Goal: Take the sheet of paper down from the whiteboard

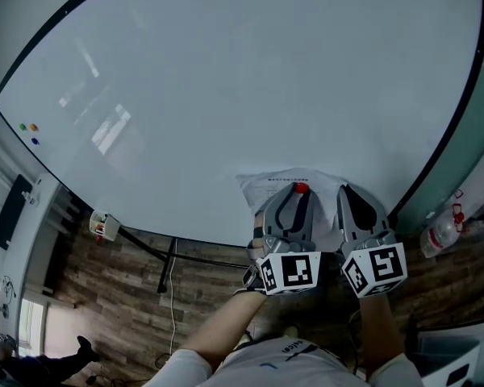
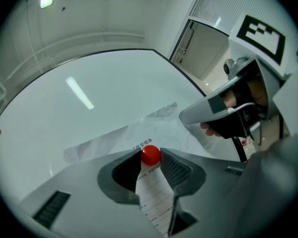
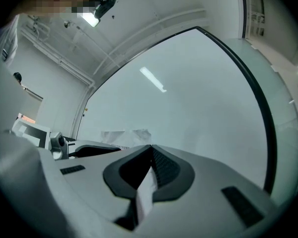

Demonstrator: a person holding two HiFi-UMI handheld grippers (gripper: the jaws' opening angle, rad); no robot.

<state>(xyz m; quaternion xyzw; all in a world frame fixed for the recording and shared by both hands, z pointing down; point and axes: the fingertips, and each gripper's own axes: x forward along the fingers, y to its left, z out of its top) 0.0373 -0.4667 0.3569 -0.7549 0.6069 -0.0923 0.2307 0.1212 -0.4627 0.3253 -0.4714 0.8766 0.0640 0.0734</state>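
**Left gripper** [image 2: 150, 156]: the jaws were set a little apart and closed on the red magnet [image 1: 300, 188], which was gripped at its sides between the ribbed tips. The magnet was seated on the sheet of paper [image 2: 161, 128] near its printed heading, and by it the sheet was pinned flat to the whiteboard [image 1: 226, 95]. The magnet was therefore judged to be the item to be lifted first.

**Right gripper** [image 3: 151, 148]: the jaws were brought together at the tips, with a strip of the same sheet caught between them and its edge seen running back between the pads. This hold was judged to serve as a restraint, so that the sheet would not drop or slide once the magnet was freed.

**Arrangement:** both grippers were presented close to level against the board, the right just beside the left.

**Sheet:** creased and printed with lines of text, it was found at the lower edge of the whiteboard, towards the right end, and had not yet been taken down.

**Surroundings:** a few small coloured magnets [image 1: 28, 127] were noted near the far left edge of the board, well apart from the work.

**Stage:** the task was judged to be at the release step, with the sheet secured and its fastening grasped but not yet pulled off.
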